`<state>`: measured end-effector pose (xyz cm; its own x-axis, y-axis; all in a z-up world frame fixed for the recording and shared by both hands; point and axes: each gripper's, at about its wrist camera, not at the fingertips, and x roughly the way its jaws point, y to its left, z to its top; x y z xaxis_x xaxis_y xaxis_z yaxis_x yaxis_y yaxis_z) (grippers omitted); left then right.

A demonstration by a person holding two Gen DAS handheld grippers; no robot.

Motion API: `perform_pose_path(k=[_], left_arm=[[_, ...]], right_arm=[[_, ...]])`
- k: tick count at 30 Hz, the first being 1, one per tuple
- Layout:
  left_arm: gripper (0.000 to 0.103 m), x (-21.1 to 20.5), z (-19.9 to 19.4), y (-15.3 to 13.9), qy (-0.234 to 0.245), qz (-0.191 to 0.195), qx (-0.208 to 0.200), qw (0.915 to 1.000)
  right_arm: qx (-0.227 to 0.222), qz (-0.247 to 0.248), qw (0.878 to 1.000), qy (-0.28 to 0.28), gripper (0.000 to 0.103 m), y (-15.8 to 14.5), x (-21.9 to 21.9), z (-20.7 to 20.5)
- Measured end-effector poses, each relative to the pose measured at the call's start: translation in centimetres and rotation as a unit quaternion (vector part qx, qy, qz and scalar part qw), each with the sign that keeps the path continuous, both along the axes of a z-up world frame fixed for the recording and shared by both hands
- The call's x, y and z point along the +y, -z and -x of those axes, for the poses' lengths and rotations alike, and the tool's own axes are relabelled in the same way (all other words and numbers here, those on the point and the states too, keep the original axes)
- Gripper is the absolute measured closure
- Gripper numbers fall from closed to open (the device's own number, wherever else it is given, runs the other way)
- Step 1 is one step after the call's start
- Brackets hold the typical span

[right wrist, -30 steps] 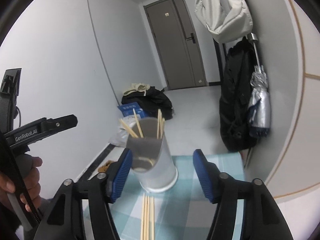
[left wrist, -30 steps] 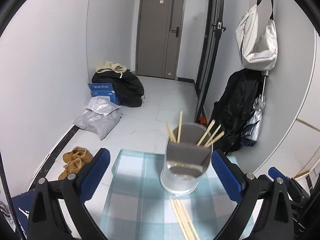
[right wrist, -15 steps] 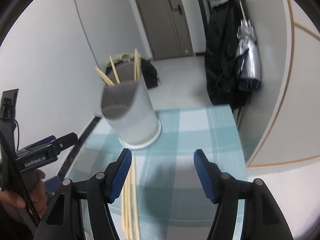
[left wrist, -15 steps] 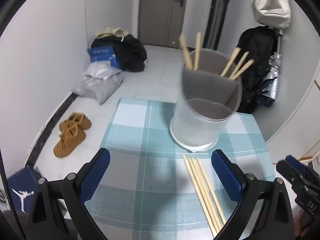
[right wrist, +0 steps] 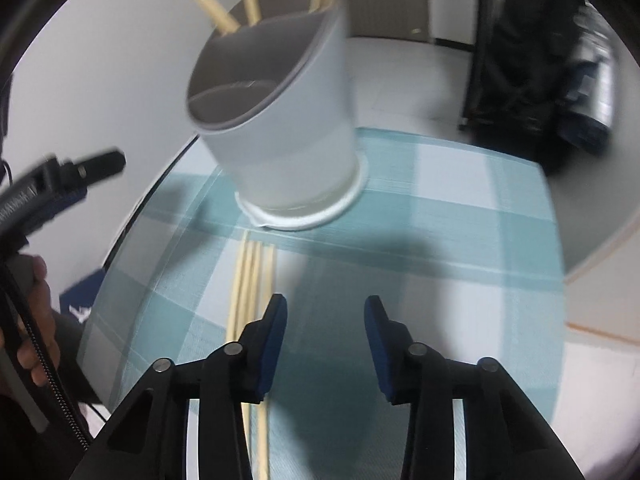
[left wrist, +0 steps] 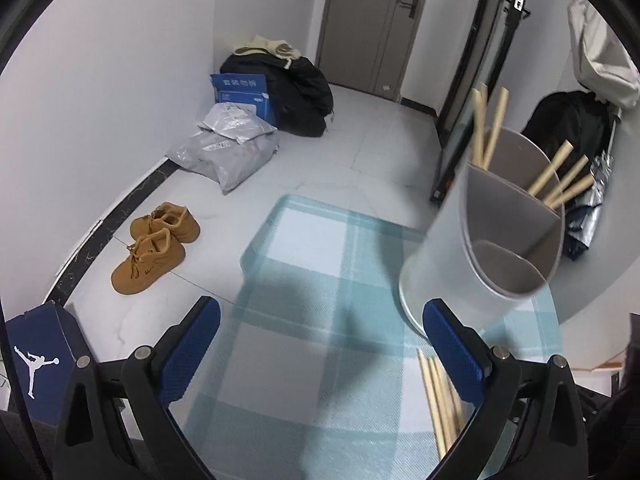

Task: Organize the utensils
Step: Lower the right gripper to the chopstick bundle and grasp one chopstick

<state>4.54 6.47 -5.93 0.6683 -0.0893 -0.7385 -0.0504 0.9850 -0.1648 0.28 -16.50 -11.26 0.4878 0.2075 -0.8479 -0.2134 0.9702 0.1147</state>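
Chopsticks: a loose bundle (right wrist: 250, 292) is lying flat on the checked counter (right wrist: 460, 240), far tips almost touching the holder's base, near ends running out under the right gripper's left finger.
Long axis: running 12 to 6 o'clock in the right wrist view, roughly in line with the way that gripper is pointing.
Holder: the white cup (right wrist: 288, 120) is standing upright at 12 o'clock from the bundle, its rear compartments already holding sticks, the front one looking empty.
Right gripper: (right wrist: 325, 340) its jaws have just been closing and are standing partly apart with nothing between them; the bundle is sitting at its 9 to 10 o'clock, outside the gap.
Left gripper: (left wrist: 320, 352) jaws wide apart and holding nothing, over bare cloth; the bundle (left wrist: 438, 400) is peeking out by its right finger, at about 4 o'clock.
Nearer hand: the right one, by my judgement, and it needs a small shift toward 9 o'clock to straddle the sticks.
Right view only: the bundle's whole length and its gap to the holder's base; also a hand (right wrist: 34, 320) gripping the left tool's handle.
Left view only: the holder's dividers (left wrist: 516, 216) from the side, and shoes (left wrist: 156, 246) on the floor past the counter's edge.
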Motion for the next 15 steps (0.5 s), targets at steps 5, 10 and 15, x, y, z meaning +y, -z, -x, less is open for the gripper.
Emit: perform_pose_path(k=[5, 10, 15], left_arm=[[0.003, 0.9, -0.4, 0.4, -0.007, 0.000, 0.006, 1.0000], [0.003, 1.6, -0.9, 0.8, -0.010, 0.005, 0.019, 0.9998], [0.003, 2.2, -1.0, 0.9, -0.020, 0.011, 0.028, 0.9993]], right_arm=[[0.026, 0.023, 0.999, -0.041, 0.082, 1.8, 2.8, -2.2], [0.025, 0.040, 0.997, -0.059, 0.088, 2.4, 4.0, -3.0], [0.023, 0.047, 0.996, -0.068, 0.090, 2.5, 5.0, -3.2]])
